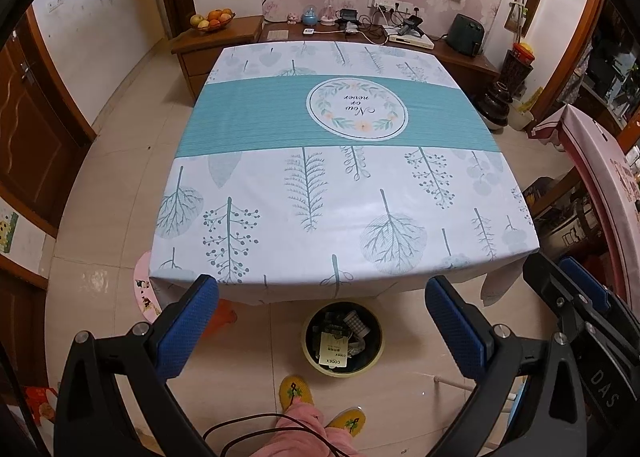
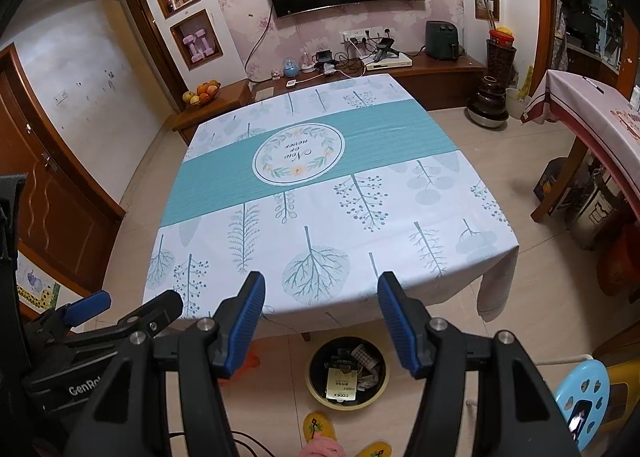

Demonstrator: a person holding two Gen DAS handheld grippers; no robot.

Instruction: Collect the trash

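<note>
Here, the trash bin (image 1: 343, 338) stands on the floor tiles at the table's (image 1: 344, 193) near edge, at 6 o'clock from the left gripper (image 1: 322, 311) and right gripper (image 2: 321, 311), both spread wide and empty. A card inside reads "CODEX" (the tablecloth medallion says "Now or never").

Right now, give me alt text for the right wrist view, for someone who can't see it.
The open right tool hovers empty over the near edge of a table under a white leaf-print tablecloth with a teal band. On the tiled floor below stands a round black bin with a cream rim, holding paper trash. The left tool shows at left.
</note>
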